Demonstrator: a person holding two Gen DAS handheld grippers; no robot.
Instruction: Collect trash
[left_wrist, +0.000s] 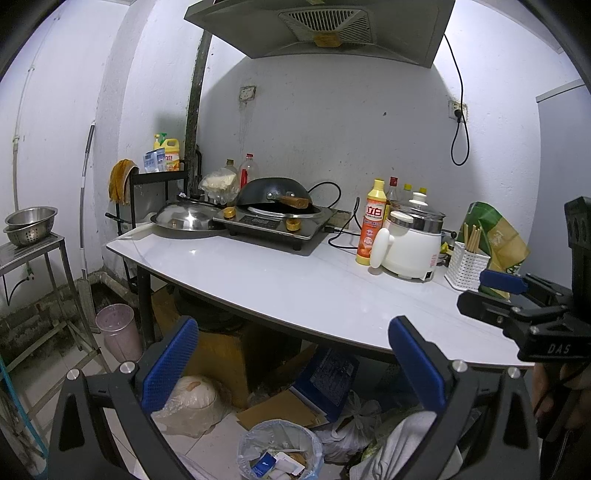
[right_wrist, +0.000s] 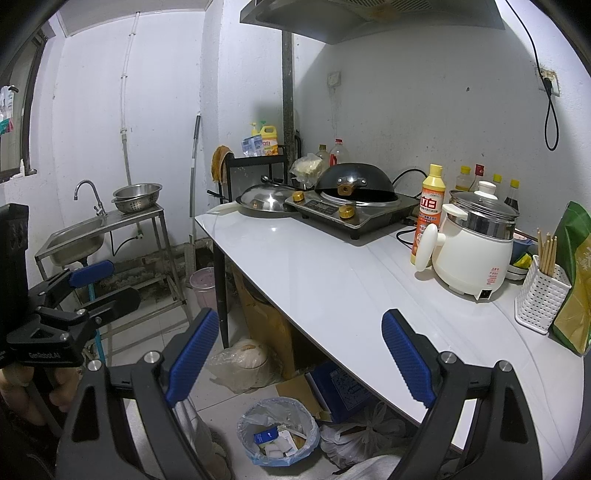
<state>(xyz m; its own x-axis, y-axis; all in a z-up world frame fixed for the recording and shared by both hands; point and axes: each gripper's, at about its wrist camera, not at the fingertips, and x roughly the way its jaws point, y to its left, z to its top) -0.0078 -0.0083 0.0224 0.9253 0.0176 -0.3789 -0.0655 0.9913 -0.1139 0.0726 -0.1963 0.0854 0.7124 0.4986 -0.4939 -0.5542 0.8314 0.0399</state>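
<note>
The white worktop is seen bare in front, so the trash is judged to lie below: the lined waste bin at six o'clock. Both the left gripper and right gripper are held spread, empty. A low, steady approach is advised, with the table edge cleared.

Bare tabletop in front, cooker and stove crowding the back, bin open below
</note>
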